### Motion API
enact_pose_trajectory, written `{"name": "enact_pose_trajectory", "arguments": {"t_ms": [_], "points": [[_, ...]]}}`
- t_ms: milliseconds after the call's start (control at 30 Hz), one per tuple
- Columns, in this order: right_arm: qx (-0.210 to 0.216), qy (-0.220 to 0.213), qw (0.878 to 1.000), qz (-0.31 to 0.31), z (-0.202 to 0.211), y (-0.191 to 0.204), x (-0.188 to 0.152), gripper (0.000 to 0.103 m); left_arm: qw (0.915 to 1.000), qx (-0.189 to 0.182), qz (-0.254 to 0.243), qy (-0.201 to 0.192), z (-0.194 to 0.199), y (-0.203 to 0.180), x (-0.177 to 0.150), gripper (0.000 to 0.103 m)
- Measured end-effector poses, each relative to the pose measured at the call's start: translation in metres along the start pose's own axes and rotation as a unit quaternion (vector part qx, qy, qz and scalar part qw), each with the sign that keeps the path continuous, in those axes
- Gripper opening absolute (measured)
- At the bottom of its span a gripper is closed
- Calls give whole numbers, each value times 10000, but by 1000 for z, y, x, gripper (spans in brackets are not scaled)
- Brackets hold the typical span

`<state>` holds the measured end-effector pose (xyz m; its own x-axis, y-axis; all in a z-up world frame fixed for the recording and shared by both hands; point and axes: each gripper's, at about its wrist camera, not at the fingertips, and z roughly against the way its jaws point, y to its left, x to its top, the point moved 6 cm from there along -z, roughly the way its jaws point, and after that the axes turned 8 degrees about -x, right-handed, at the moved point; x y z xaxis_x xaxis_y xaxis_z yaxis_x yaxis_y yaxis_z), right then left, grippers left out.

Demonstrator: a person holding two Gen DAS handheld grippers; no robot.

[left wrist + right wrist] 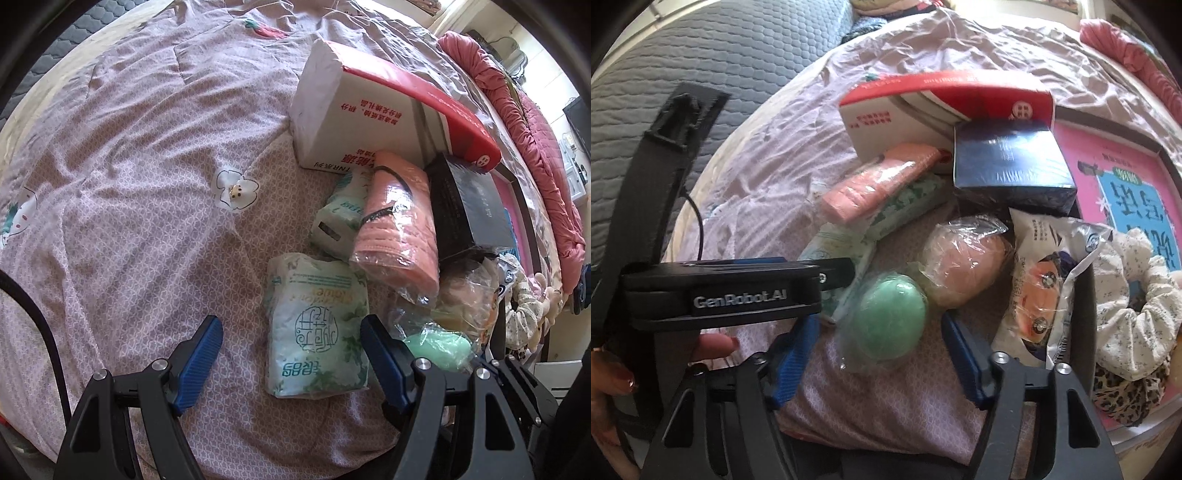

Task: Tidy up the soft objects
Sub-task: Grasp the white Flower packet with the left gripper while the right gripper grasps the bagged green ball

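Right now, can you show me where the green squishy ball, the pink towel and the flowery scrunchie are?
Green ball (891,313): right wrist view, middle of its wrapped round body.
Pink towel (397,225): left wrist view, middle of the folded cloth.
Flowery scrunchie (1134,325): right wrist view, its ruffled white fabric.

The left gripper (291,349) hung wide apart over a green tissue pack (317,325). A pink wrapped cloth (399,221) lay just beyond it on the bedspread (129,166).

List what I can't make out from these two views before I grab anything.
- Right wrist view: whether the right claw touches the green ball; wrapper glare blurs it.
- Right wrist view: tissue pack, half hidden by the left claw.
- Left wrist view: green ball, partly behind a finger.
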<state>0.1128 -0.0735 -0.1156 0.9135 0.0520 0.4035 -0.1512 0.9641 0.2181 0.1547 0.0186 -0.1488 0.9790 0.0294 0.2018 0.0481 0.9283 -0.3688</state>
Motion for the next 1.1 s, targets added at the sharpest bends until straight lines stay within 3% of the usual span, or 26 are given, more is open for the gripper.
{"name": "enact_pose_trajectory", "arguments": {"t_ms": [100, 200, 533, 867, 1100], "points": [[30, 50, 9999, -95, -4, -4, 0, 48, 10000, -10, -20, 28, -2, -1, -1, 76], [173, 98, 9996, -214, -6, -8, 0, 43, 10000, 1, -16, 53, -6, -3, -2, 76], [441, 122, 9979, -459, 7, -26, -6, 42, 9999, -22, -103, 115, -16, -14, -6, 76], [415, -9, 9980, -485, 25, -33, -9, 42, 9997, 66, -195, 123, -24, -23, -10, 54], [486, -80, 9975, -513, 36, -35, -11, 42, 9998, -193, 0, -4, -13, -15, -13, 44]]}}
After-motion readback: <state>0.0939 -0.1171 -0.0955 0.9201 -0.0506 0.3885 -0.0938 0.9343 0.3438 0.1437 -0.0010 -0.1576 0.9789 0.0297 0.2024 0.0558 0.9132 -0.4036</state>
